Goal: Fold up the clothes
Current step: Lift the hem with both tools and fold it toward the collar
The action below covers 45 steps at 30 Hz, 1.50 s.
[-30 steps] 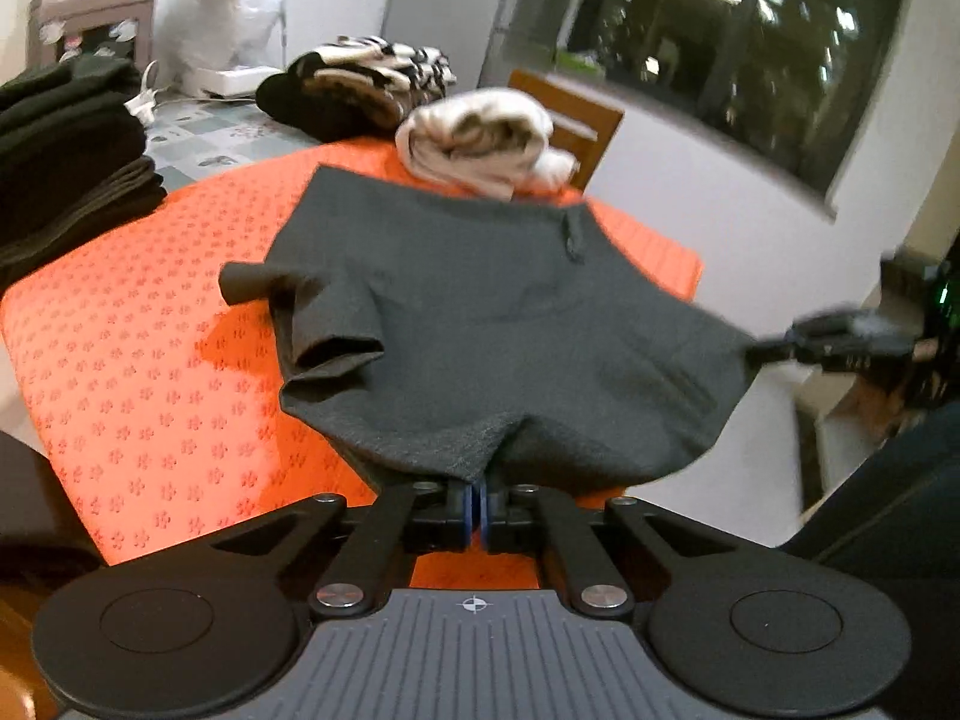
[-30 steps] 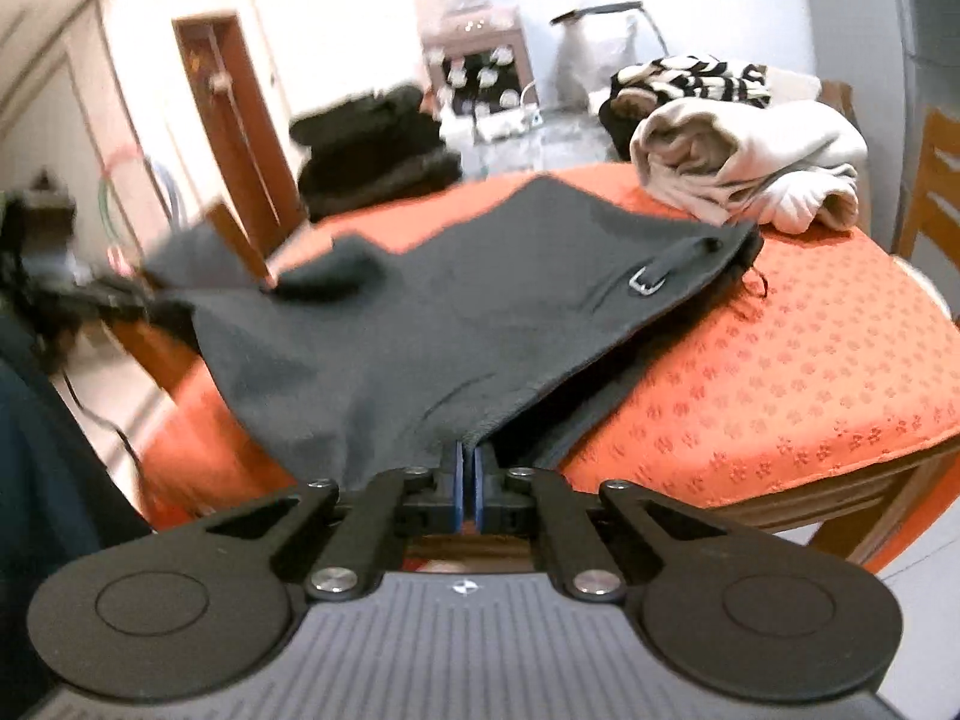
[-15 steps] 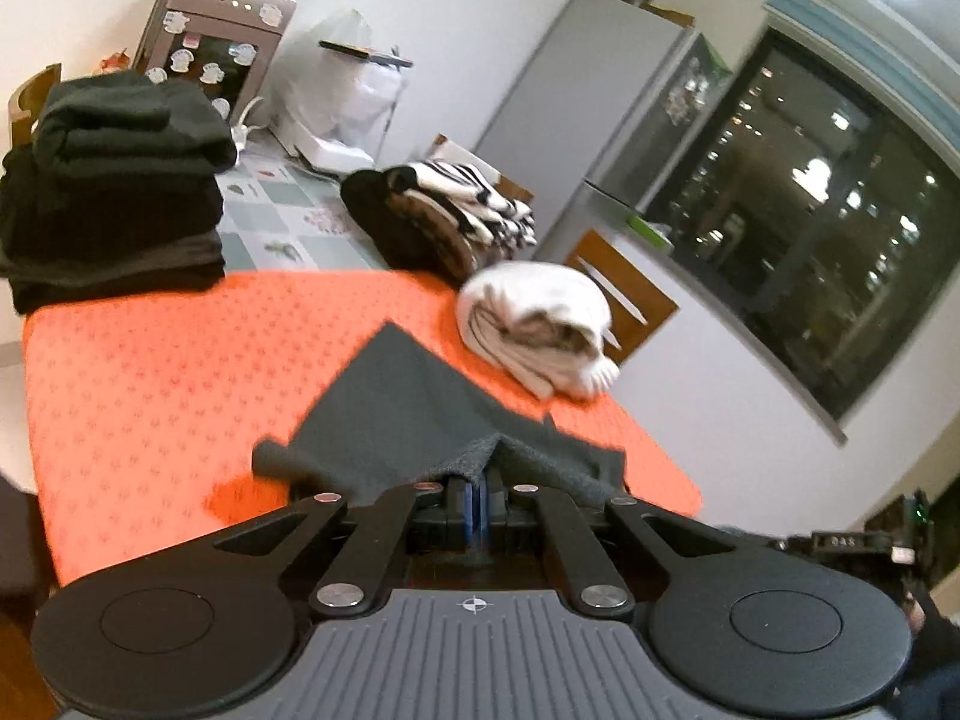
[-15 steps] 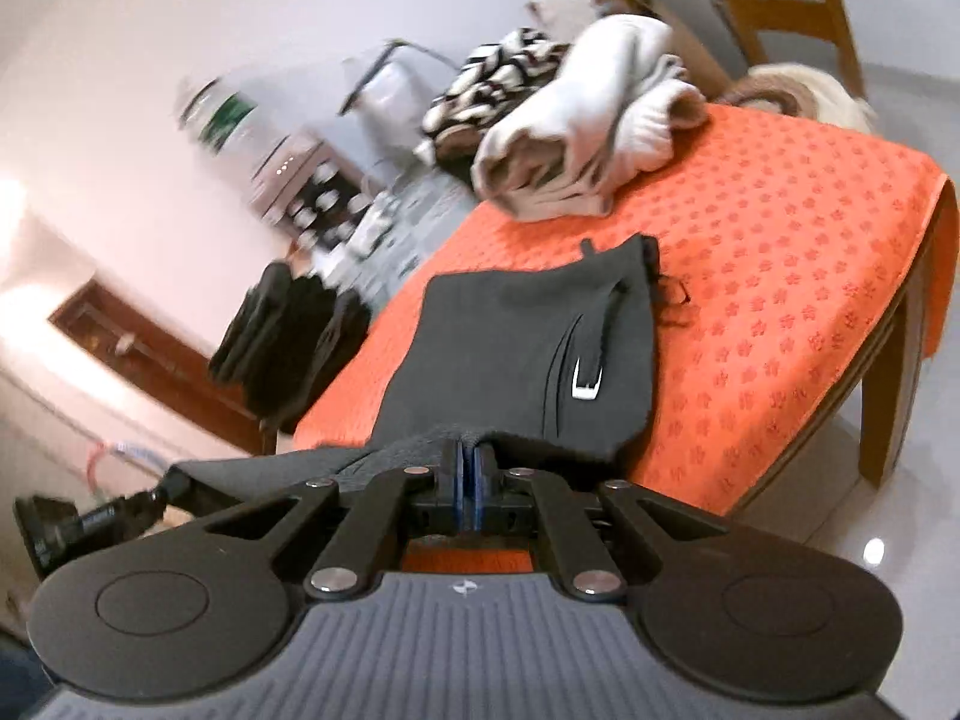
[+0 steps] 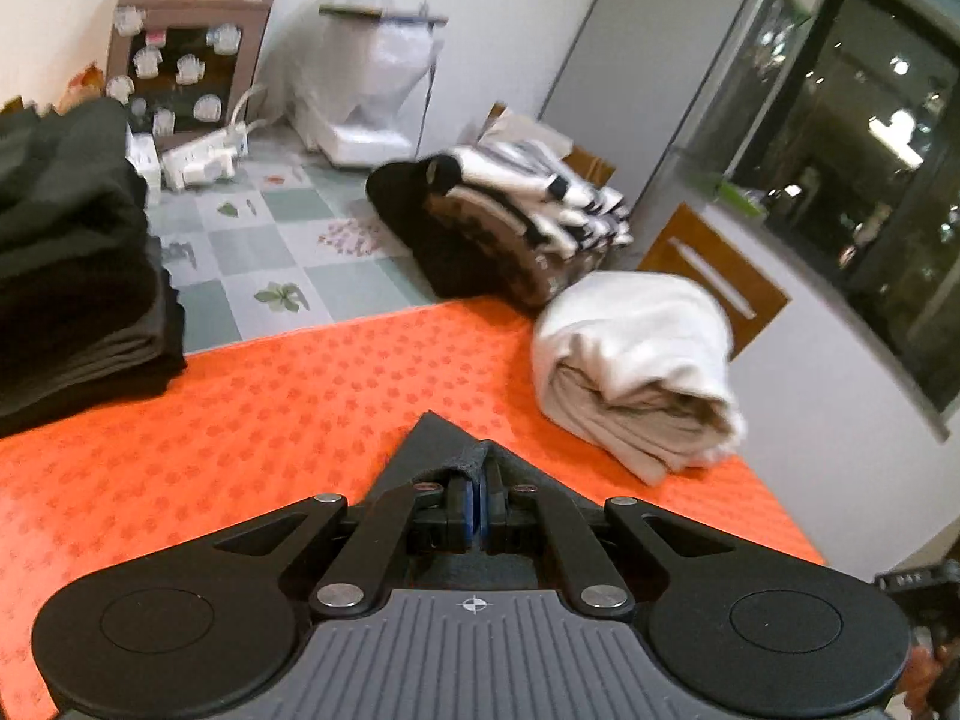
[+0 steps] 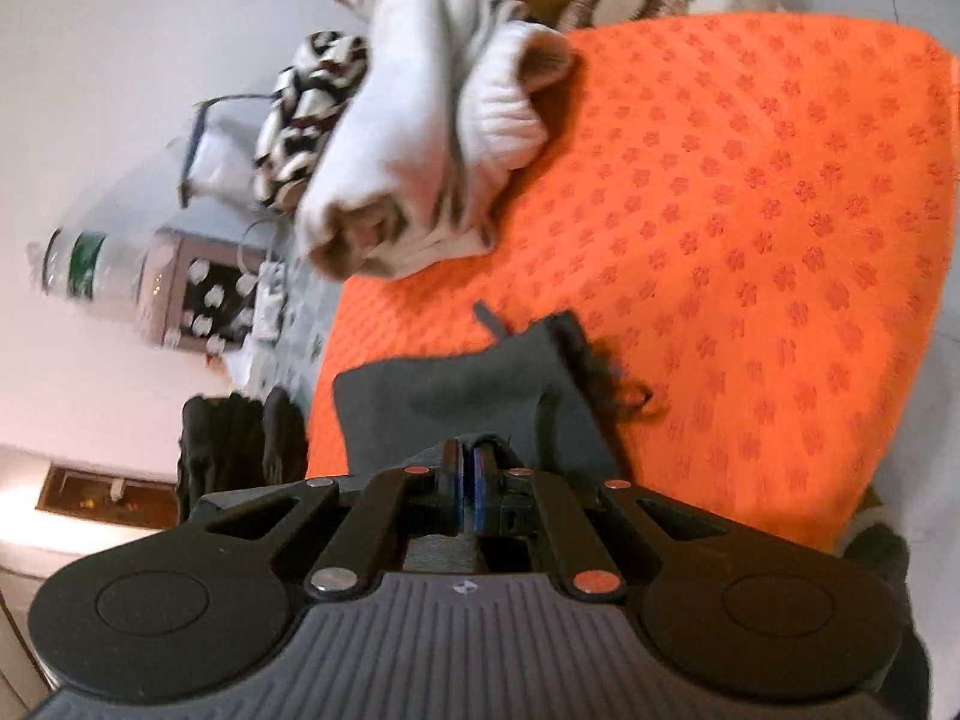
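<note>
A dark grey garment (image 5: 429, 441) lies on the orange mat (image 5: 252, 420), mostly hidden under my gripper bodies. My left gripper (image 5: 477, 483) is shut on one edge of it, and only a grey peak of cloth shows above the fingers. In the right wrist view the same grey garment (image 6: 456, 396) shows as a folded slab with a frayed dark edge, and my right gripper (image 6: 465, 468) is shut on its near edge. That view is strongly tilted.
A rolled cream garment (image 5: 636, 372) lies right of the grey one, also seen as the cream garment (image 6: 420, 120). A striped pile (image 5: 516, 216) sits behind it and a dark folded stack (image 5: 72, 276) at the left. The mat edge (image 6: 900, 360) drops off at right.
Both grippers have carried the garment's near edge up and forward over the mat, so the spread cloth has shrunk to a small patch in front of each. The right gripper has rolled sideways.
</note>
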{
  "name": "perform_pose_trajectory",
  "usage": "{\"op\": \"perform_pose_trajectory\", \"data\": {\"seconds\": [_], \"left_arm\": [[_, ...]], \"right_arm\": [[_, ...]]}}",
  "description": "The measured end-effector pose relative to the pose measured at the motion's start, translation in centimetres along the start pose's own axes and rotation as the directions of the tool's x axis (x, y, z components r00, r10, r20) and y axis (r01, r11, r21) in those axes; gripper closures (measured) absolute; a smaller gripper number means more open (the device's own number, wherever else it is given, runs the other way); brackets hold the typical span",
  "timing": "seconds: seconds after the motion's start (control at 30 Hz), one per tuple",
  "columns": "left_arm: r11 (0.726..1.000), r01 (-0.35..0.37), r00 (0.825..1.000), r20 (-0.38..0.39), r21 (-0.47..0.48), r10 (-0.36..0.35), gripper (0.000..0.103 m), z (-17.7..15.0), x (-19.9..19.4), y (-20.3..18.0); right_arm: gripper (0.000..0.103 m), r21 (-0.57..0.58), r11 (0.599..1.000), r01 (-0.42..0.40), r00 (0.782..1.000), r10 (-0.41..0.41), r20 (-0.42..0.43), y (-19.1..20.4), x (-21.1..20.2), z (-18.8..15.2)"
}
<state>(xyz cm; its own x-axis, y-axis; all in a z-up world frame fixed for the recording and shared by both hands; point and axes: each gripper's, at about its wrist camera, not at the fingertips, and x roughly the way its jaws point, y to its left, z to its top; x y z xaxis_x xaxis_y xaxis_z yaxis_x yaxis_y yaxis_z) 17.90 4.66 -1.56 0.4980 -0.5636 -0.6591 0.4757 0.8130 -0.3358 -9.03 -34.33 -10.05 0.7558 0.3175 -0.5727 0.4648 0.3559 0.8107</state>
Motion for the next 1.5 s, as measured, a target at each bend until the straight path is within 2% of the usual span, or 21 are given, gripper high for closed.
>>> {"op": "perform_pose_trajectory", "data": {"seconds": [0.13, 0.27, 0.37, 0.43, 0.47, 0.67, 0.8, 0.97, 1.1, 1.17, 1.33, 1.5], "left_arm": [[0.999, -0.036, 0.997, -0.070, -0.004, 0.036, 0.098, 0.7, 5.3, 0.8], [0.999, -0.014, 0.996, -0.088, -0.044, 0.010, 0.098, 0.2, 5.9, 2.1], [0.997, 0.005, 0.995, -0.096, -0.076, -0.013, 0.094, -0.3, 6.0, 3.0], [0.995, 0.018, 0.995, -0.101, -0.098, -0.028, 0.086, -0.6, 6.0, 3.7], [0.994, 0.025, 0.994, -0.103, -0.108, -0.036, 0.082, -0.7, 6.1, 4.0], [0.984, 0.059, 0.990, -0.114, -0.167, -0.079, 0.064, -1.7, 6.1, 5.8], [0.984, 0.067, 0.990, -0.113, -0.165, -0.087, 0.058, -2.5, 5.8, 6.6], [0.989, 0.104, 0.984, -0.132, -0.104, -0.118, 0.056, -3.1, 6.2, 6.2], [0.990, 0.134, 0.975, -0.171, -0.045, -0.140, 0.056, -3.5, 7.4, 5.4], [0.991, 0.133, 0.973, -0.186, -0.033, -0.137, 0.056, -3.7, 8.1, 5.2], [0.992, 0.115, 0.979, -0.164, -0.047, -0.121, 0.056, -3.5, 8.6, 5.7], [0.982, 0.163, 0.964, -0.196, -0.097, -0.179, 0.056, -3.5, 9.1, 5.9]], "right_arm": [[0.097, 0.017, 1.000, 0.011, 1.000, -0.011, -0.003, -1.4, 2.7, 1.7], [0.092, 0.026, 1.000, 0.011, 1.000, -0.011, -0.005, -2.6, 3.8, 2.0], [0.080, 0.023, 1.000, -0.009, 1.000, 0.009, -0.005, -2.9, 3.4, 1.7], [0.064, -0.001, 1.000, -0.015, 1.000, 0.015, 0.001, -2.8, 3.0, 1.3], [0.062, -0.016, 1.000, -0.023, 1.000, 0.023, 0.001, -2.7, 2.8, 1.1], [0.059, -0.102, 0.993, -0.055, 0.998, 0.057, 0.020, -1.5, 1.6, -0.3], [0.059, -0.144, 0.989, -0.034, 0.998, 0.040, 0.041, -0.9, 1.2, -1.0], [0.059, -0.143, 0.990, -0.006, 0.997, 0.017, 0.077, -1.1, 0.2, -1.6], [0.059, -0.143, 0.990, -0.004, 0.998, 0.013, 0.058, -1.4, 0.1, -2.7], [0.059, -0.178, 0.984, 0.010, 0.999, -0.002, 0.045, -1.0, 0.5, -3.1], [0.059, -0.290, 0.955, 0.054, 0.998, -0.043, 0.044, 0.6, 1.4, -3.7], [0.060, -0.402, 0.912, 0.078, 0.997, -0.066, 0.044, 2.3, 2.5, -3.3]]}}
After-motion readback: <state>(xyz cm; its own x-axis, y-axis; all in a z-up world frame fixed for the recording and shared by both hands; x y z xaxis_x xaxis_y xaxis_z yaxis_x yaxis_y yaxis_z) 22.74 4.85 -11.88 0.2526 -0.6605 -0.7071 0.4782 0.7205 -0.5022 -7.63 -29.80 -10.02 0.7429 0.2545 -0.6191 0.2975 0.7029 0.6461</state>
